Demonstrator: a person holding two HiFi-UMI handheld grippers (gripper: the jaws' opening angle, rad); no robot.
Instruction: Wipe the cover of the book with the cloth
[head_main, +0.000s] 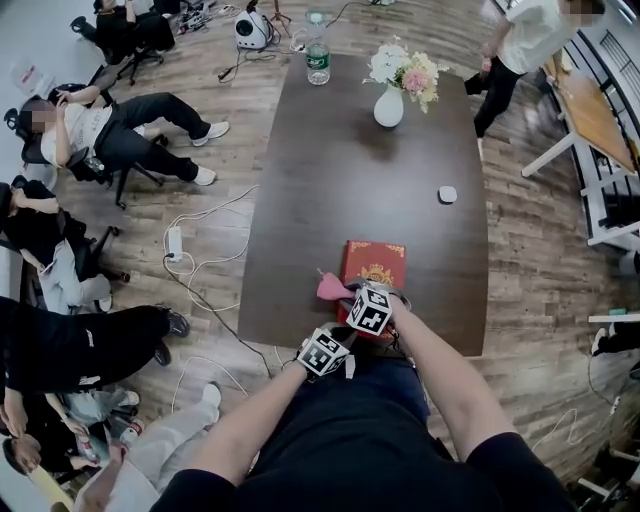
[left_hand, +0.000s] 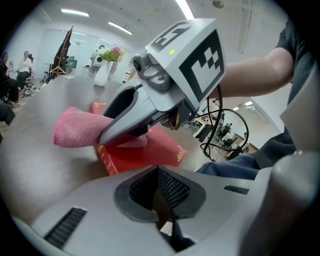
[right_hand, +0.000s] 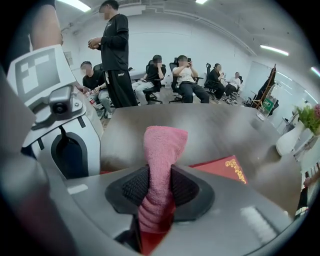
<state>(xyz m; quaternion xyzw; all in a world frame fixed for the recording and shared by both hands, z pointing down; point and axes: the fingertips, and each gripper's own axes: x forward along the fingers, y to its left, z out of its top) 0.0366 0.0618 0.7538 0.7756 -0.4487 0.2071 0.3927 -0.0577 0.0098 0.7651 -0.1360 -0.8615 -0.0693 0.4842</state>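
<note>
A red book (head_main: 375, 262) with gold print lies on the dark brown table (head_main: 330, 170) near its front edge. My right gripper (head_main: 346, 294) is shut on a pink cloth (head_main: 331, 288), which sticks out past the book's left edge. In the right gripper view the cloth (right_hand: 162, 150) runs up between the pads (right_hand: 135, 187), over the book (right_hand: 222, 167). The left gripper view shows the right gripper (left_hand: 107, 137) pressing the cloth (left_hand: 75, 130) on the book (left_hand: 150, 150). My left gripper (head_main: 330, 342) hovers close behind at the table's front edge; its jaws (left_hand: 160, 200) are together and hold nothing.
A white vase of flowers (head_main: 389, 105), a water bottle (head_main: 317, 55) and a small white object (head_main: 447, 194) stand farther along the table. Several people sit on chairs at the left (head_main: 120, 125). Cables (head_main: 200, 260) trail on the wooden floor. A person (head_main: 515, 50) stands at the far right.
</note>
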